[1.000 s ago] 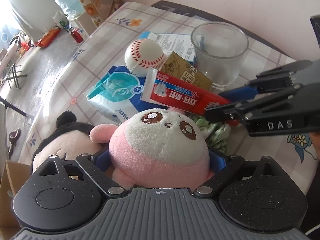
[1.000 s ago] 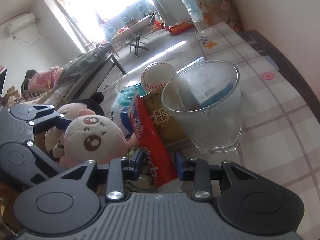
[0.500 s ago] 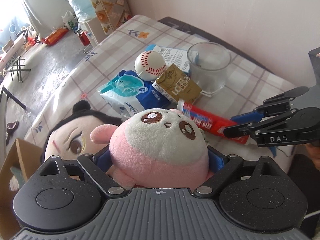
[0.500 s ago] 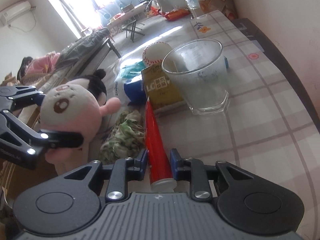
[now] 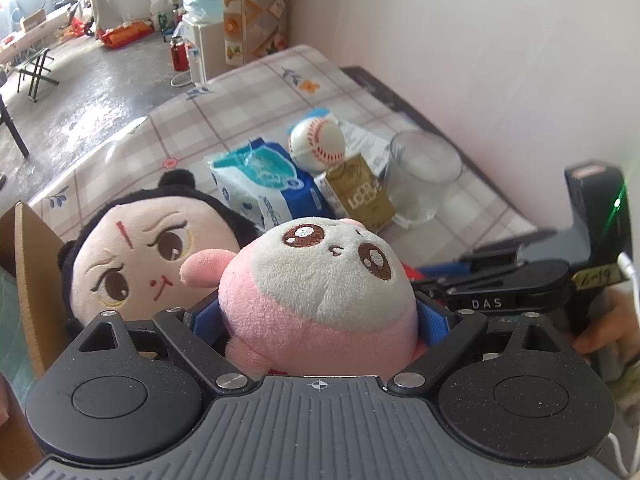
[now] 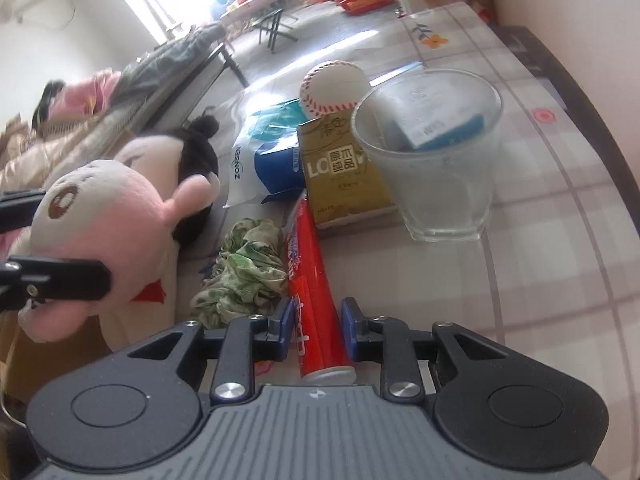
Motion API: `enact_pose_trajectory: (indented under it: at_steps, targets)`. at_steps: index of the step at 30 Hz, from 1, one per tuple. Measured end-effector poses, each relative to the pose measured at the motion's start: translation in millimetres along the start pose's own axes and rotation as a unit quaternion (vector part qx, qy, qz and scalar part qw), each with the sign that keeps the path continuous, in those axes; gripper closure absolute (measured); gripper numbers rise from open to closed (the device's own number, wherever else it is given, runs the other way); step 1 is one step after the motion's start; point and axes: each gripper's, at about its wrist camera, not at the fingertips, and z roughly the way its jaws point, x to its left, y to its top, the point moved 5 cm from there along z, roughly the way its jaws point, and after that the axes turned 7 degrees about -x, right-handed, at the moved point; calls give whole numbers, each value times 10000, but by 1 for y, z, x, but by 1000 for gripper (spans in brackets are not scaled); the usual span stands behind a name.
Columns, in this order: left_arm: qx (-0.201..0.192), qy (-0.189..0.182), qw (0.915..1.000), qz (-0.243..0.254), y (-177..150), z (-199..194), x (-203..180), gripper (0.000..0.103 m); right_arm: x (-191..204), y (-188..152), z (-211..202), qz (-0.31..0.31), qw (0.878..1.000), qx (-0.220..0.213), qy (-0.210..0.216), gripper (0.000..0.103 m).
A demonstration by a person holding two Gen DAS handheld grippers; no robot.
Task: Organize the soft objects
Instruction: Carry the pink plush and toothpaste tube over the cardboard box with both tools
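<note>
My left gripper (image 5: 318, 316) is shut on a pink and white plush toy (image 5: 320, 280) and holds it above the table's near edge; it also shows in the right wrist view (image 6: 96, 220). A big-headed doll with black hair (image 5: 136, 256) lies under it. My right gripper (image 6: 314, 328) stands open around a red toothpaste tube (image 6: 312, 280) lying on the table, pads slightly apart from it. A green crumpled cloth (image 6: 244, 268) lies left of the tube. A baseball (image 5: 317, 148) rests on the packets.
A clear glass (image 6: 436, 160), a gold carton (image 6: 344, 176) and a blue wipes pack (image 5: 264, 184) sit on the checked tablecloth (image 6: 540, 240). A cardboard box (image 5: 32, 264) stands at the left. The wall runs along the right.
My left gripper has lifted the pink plush up and back from the table. My right gripper has opened and released the toothpaste tube, which now lies on the table.
</note>
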Motion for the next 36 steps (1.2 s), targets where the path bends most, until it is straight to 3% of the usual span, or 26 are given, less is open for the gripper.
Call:
enact_pose_trajectory:
  at_steps: [10,19,20,21,23,26,31,32,34,36]
  targets:
    - [-545,-121,9969,-548,2,-45,14,10,-9,-16,-35,1039,9926,-487,407,79]
    - [-1088,-85,9868,-1194,-16,-106,45,10,-13,-28,-67,1779,9778,-884,666,82]
    - [-1144,-56,9851,-1285,-20,-113,50,10,-13,-28,-72,1876,9747,-945,765,86]
    - [-1195,-25,9831,-1386,-23,-120,55,11,-12,-29,-77,1948,9717,-1006,884,103]
    - [-1300,19,9790,-1573,-30,-136,67,11,-9,-25,-86,2078,9659,-1127,1059,103]
    - [-1492,164,9730,-1755,-42,-157,83,10,2,-19,-92,1707,9745,-1295,673,103]
    - [-1544,343,9666,-2016,-64,-171,104,10,19,-20,-72,1298,9878,-800,314,101]
    - [-1542,354,9656,-2063,-67,-171,107,10,25,-20,-68,1071,9916,-703,200,98]
    - [-1575,359,9637,-2126,-72,-173,111,10,39,-23,-61,550,9973,-475,-68,82]
    - [-1622,374,9621,-2162,-75,-175,114,10,53,-25,-52,23,9992,-313,-266,40]
